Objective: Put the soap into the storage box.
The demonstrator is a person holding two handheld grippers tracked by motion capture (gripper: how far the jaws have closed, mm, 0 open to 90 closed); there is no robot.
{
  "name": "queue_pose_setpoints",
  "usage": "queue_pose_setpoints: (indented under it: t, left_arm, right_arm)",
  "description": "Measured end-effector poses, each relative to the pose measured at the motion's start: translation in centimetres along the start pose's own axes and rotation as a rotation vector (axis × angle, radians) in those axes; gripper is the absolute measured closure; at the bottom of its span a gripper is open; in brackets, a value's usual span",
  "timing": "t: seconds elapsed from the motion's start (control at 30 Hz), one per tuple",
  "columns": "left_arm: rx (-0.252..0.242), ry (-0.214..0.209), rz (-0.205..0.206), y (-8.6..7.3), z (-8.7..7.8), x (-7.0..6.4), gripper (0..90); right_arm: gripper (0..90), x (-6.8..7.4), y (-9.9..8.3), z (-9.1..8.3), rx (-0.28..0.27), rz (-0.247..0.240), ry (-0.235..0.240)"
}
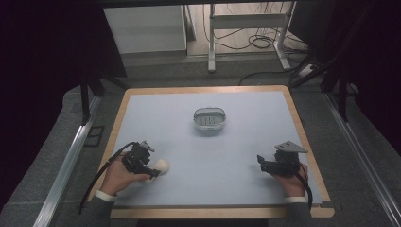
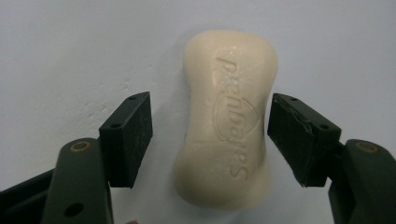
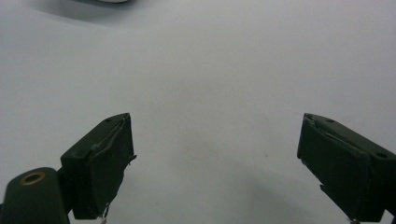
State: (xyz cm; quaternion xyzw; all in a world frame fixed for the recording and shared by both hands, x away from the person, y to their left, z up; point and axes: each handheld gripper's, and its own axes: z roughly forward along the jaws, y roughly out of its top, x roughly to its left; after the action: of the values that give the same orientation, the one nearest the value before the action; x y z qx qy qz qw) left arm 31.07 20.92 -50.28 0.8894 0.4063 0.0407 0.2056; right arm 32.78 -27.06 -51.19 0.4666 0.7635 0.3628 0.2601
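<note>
Two claws rest low on the pale blue worktop (image 1: 236,151). The left claw (image 2: 210,140) straddles a cream, waisted bar of soap (image 2: 229,121) lying flat, jaws open, right pad just touching. The right claw (image 3: 215,163) gapes wide, holding nothing.

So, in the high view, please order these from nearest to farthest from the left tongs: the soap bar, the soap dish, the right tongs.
1. Soap bar: between the open left tongs, near-left of the table.
2. Soap dish: centre, farther back.
3. Right tongs: near-right side.
</note>
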Motion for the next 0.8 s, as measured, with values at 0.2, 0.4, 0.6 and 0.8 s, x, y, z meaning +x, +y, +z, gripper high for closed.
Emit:
queue_pose_setpoints:
  t: [0.2, 0.4, 0.6, 0.8]
  left_arm:
    - [0.033, 0.000, 0.010, 0.3, 0.8, -0.2, 32.9]
    - [0.041, -0.016, 0.013, 0.4, 1.2, -0.4, 47.6]
    - [0.059, 0.003, 0.015, 0.5, 1.1, -0.4, 49.2]
    - [0.049, -0.003, 0.024, 0.7, 0.3, -0.2, 49.6]
  right_arm:
    - [10.4, 0.1, 0.0, 0.0, 0.003, -0.004, -0.003]
    - [10.4, 0.2, 0.1, 0.0, 0.001, -0.011, -0.008]
    - [10.4, 0.2, 0.1, 0.0, 0.002, -0.010, -0.009]
    - [10.4, 0.1, 0.0, 0.0, 0.001, -0.009, -0.012]
